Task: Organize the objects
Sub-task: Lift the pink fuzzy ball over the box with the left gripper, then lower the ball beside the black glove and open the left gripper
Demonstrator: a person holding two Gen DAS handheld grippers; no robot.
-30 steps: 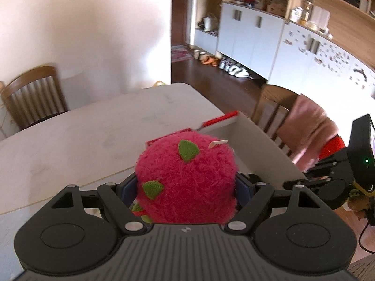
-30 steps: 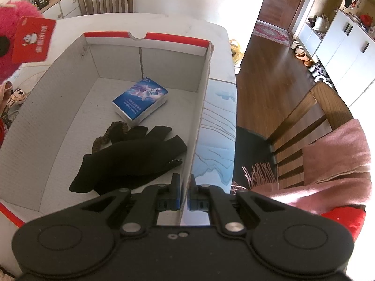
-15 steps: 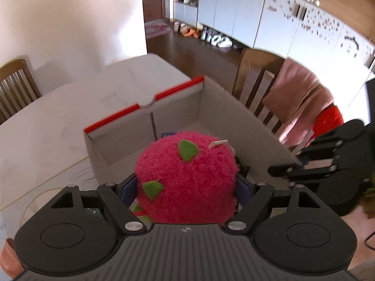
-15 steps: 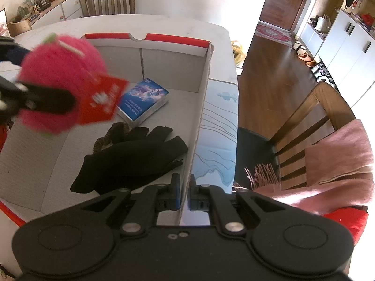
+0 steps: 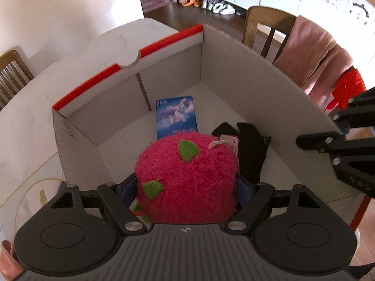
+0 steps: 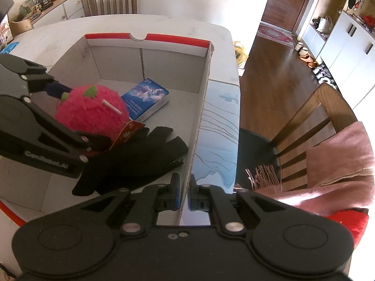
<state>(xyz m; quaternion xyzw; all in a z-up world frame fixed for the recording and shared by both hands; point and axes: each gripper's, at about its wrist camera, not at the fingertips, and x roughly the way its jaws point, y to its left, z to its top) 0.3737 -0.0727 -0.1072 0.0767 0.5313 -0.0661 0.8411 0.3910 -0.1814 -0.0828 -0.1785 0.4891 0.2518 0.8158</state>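
Pink fuzzy plush ball (image 5: 186,178), clamped in your left gripper (image 5: 186,188), could land on the black gloves (image 6: 138,161); your right gripper (image 6: 184,195) pinches the white cardboard box wall (image 6: 199,126).

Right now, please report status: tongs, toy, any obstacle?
Left tongs shut on fuzzy pink plush fruit, inside white cardboard box. Right tongs pinch box wall. Black gloves underneath.

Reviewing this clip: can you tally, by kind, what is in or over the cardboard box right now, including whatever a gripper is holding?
Plush toy: 1, the pink plush fruit, held by the left gripper above the box.
Book: 1, the blue book on the box floor.
Gloves: black gloves in a heap, counted as 1 pair; the separate pieces cannot be told apart.
Total: 3 kinds, 3 entries.
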